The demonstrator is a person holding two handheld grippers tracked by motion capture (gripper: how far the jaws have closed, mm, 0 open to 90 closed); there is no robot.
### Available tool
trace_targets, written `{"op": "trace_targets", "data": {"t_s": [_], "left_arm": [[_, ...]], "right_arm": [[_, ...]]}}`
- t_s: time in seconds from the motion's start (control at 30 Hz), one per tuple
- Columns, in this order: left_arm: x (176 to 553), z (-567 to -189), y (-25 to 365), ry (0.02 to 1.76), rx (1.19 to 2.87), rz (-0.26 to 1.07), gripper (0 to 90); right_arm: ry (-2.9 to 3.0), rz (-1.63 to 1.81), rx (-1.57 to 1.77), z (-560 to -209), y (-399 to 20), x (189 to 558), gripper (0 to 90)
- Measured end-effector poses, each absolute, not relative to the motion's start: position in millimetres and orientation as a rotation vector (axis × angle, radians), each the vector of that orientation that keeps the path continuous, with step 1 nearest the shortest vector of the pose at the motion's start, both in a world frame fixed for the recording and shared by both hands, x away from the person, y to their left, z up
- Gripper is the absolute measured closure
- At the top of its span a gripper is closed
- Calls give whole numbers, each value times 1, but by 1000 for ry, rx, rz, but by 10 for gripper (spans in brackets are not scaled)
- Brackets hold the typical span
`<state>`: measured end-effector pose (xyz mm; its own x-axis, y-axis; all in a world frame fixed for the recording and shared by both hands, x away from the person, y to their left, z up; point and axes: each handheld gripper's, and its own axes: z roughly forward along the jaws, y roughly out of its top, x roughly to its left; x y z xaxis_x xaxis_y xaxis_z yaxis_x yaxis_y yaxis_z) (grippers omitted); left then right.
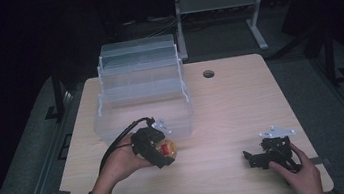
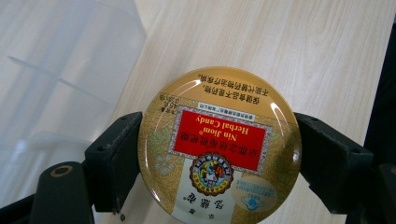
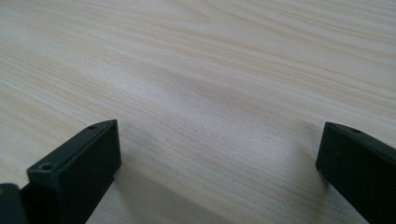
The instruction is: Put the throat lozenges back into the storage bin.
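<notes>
A round golden candy tin [image 2: 218, 147] with a red label reading "Nin Jiom Herbal Candy" sits between the jaws of my left gripper [image 2: 217, 156], which is shut on its rim from both sides. In the high view that tin [image 1: 168, 149] shows as a red and gold spot in the left gripper [image 1: 159, 151], just in front of the clear plastic box [image 1: 142, 93]. My right gripper [image 1: 256, 158] rests low at the table's front right. In the right gripper view it [image 3: 217, 161] stands open with bare wood between its jaws.
The clear plastic box [image 2: 56, 74] is a tiered, see-through container on the left half of the light wooden table [image 1: 242, 108]. A cable hole [image 1: 208, 74] lies near the far edge. A white metal stand [image 1: 218, 5] is behind the table on the dark floor.
</notes>
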<state>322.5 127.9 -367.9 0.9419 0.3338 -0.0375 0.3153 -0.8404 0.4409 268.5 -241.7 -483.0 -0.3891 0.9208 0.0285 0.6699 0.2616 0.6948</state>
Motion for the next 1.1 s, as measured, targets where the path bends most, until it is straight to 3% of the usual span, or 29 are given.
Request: {"op": "trace_targets", "data": {"t_s": [1.1], "left_arm": [[349, -335, 142, 529, 2607, 101, 199]], "right_arm": [[2156, 895, 1445, -483, -242, 269, 0]]}}
